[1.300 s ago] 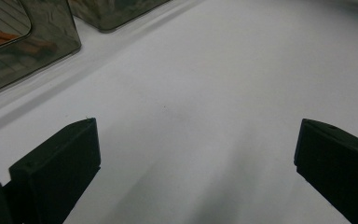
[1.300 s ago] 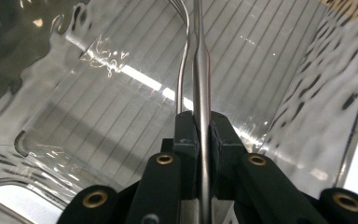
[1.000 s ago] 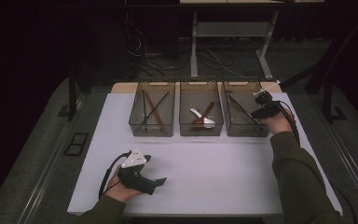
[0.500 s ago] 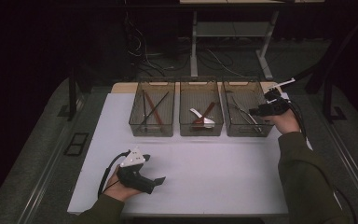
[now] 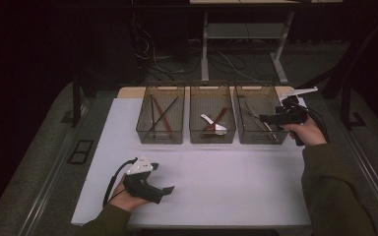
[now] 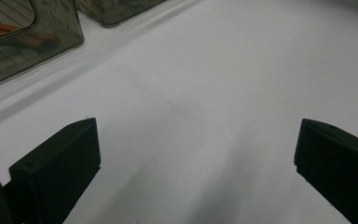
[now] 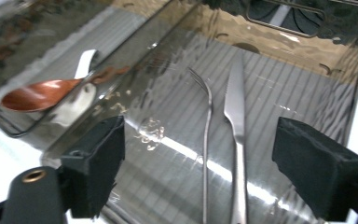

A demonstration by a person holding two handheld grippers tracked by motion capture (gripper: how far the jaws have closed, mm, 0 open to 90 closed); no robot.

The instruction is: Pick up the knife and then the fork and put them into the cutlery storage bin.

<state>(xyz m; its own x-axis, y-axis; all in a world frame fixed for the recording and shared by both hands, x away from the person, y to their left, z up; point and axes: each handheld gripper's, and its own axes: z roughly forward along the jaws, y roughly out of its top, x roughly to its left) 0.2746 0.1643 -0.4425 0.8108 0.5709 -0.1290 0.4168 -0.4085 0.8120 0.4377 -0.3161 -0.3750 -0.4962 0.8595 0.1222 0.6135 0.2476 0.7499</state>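
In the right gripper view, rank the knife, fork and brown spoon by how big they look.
1. Knife, longest and broadest.
2. Fork, nearly as long but far thinner.
3. Brown spoon, smallest; it lies in the next bin behind a tinted wall and partly hidden, so its true size is unsure.

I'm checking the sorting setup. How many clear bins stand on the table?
3, in a row at the far edge: the left bin holds sticks, the middle bin spoons, the right bin a fork and knife.
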